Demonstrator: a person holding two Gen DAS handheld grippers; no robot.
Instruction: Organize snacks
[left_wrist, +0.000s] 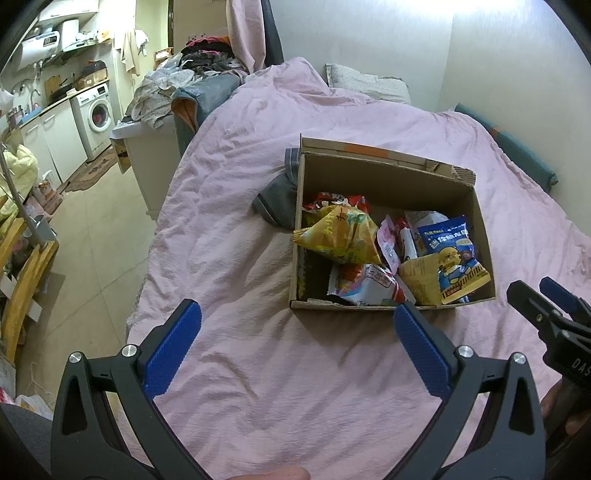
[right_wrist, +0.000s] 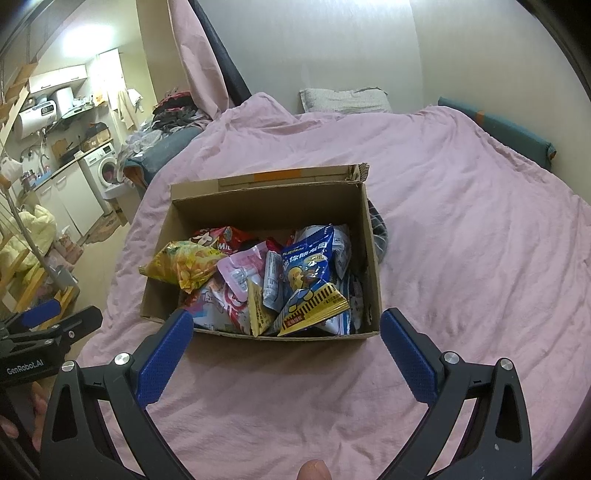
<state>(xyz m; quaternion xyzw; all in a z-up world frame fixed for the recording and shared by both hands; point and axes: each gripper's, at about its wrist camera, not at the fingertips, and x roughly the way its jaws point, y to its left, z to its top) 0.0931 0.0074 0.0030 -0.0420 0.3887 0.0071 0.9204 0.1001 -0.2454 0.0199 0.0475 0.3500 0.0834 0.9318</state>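
An open cardboard box (left_wrist: 391, 177) sits on a pink bedspread; it also shows in the right wrist view (right_wrist: 258, 199). Several snack bags fill it: a yellow chip bag (left_wrist: 338, 236) (right_wrist: 184, 264), a blue bag with a cartoon figure (left_wrist: 452, 247) (right_wrist: 308, 266), a pink pouch (right_wrist: 240, 269) and a red bag (right_wrist: 221, 236). My left gripper (left_wrist: 295, 325) is open and empty, near the box's front left. My right gripper (right_wrist: 286, 334) is open and empty, just before the box's front wall. Each gripper shows at the edge of the other's view.
A dark garment (left_wrist: 277, 203) lies against the box's far side. A pillow (right_wrist: 343, 99) and teal cushion (right_wrist: 495, 129) lie near the wall. A clothes pile (left_wrist: 207, 74), a washing machine (left_wrist: 94, 110) and floor lie left of the bed.
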